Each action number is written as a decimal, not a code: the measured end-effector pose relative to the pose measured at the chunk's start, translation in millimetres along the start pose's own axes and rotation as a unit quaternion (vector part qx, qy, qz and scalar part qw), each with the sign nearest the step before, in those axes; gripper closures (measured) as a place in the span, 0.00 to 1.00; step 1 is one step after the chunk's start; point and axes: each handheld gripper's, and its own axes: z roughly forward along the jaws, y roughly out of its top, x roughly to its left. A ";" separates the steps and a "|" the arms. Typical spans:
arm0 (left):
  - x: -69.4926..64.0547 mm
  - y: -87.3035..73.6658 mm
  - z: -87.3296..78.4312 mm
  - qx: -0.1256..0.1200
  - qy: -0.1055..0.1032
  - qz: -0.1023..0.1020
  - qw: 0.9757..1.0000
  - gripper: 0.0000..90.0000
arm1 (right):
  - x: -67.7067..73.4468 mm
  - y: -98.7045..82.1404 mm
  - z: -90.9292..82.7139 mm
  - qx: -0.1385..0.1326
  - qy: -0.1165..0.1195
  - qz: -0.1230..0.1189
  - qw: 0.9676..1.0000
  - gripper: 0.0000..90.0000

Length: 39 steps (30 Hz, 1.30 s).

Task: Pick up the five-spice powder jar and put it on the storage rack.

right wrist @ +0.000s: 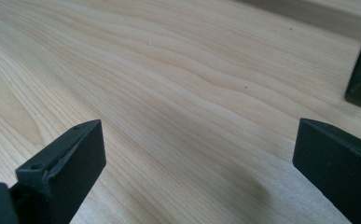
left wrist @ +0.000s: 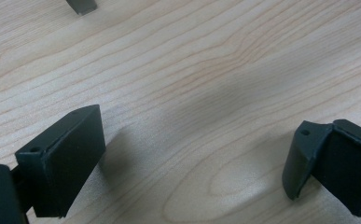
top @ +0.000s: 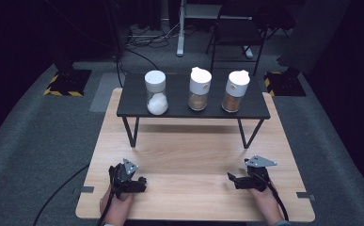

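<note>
I see both tools resting low on the wooden tabletop (top: 193, 155): left tool (top: 141, 181) at 7 o'clock, right tool (top: 232, 178) at 5. Jaws spread wide, gripping nothing. Three jars (top: 200, 89) on black shelf (top: 137, 101) at 12.

The tabletop (top: 193, 155) is pale wood, matt, with wavy grain plain in both gripper views. On it stands a small shelf (top: 179, 103) with a dark matt top and thin black legs that look like metal. Three jars (top: 156, 92) of clear glossy glass or plastic wear smooth white lids. Each hand-held gripper (left wrist: 192, 163) has matt black jaws, faintly scuffed, likely plastic. The floor (top: 38, 132) is rough grey carpet.
</note>
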 end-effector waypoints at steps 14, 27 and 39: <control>-0.2 -0.1 0.0 0.000 0.000 -0.001 1.000 0.04 | 3.1 6.6 11.6 0.048 -0.010 -0.001 0.999 0.02; -0.2 0.0 0.0 0.000 0.000 -0.001 1.000 0.04 | 5.1 7.6 12.5 0.050 -0.014 0.002 0.999 0.01; -0.3 -0.1 0.0 0.000 0.000 -0.001 1.000 0.04 | 5.1 7.6 12.5 0.050 -0.014 0.002 0.999 0.01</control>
